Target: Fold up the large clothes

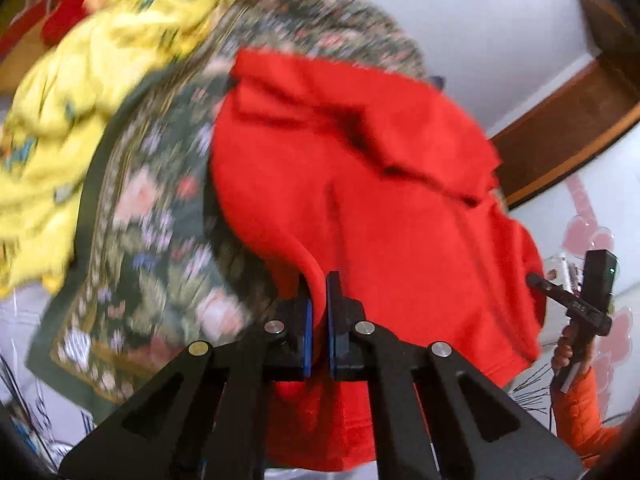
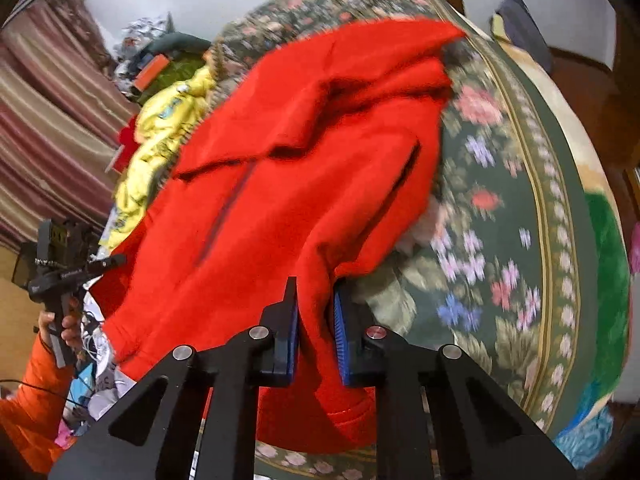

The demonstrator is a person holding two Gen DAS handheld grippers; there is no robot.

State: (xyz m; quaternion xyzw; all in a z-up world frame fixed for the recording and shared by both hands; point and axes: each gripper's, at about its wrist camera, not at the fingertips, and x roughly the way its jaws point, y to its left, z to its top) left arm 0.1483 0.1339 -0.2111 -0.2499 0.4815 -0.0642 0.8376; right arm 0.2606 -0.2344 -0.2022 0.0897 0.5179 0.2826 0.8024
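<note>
A large red fleece garment (image 1: pixel 380 208) lies rumpled across a green floral blanket (image 1: pixel 152 216); it also shows in the right wrist view (image 2: pixel 304 184). My left gripper (image 1: pixel 319 284) is shut on a fold of its near hem. My right gripper (image 2: pixel 316 292) is shut on another fold of the near edge, red cloth filling the gap between its blue pads. Each gripper shows in the other's view, the right gripper (image 1: pixel 576 300) at the right edge and the left gripper (image 2: pixel 64 268) at the left edge. The picture is motion-blurred.
A yellow patterned garment (image 1: pixel 88 92) is heaped on the blanket to the left, also in the right wrist view (image 2: pixel 160 140). A second red item (image 1: pixel 68 4) lies behind it. The floral blanket (image 2: pixel 500 208) spreads to the right. Striped curtains (image 2: pixel 48 128) hang at left. Dark wooden furniture (image 1: pixel 568 136) stands at right.
</note>
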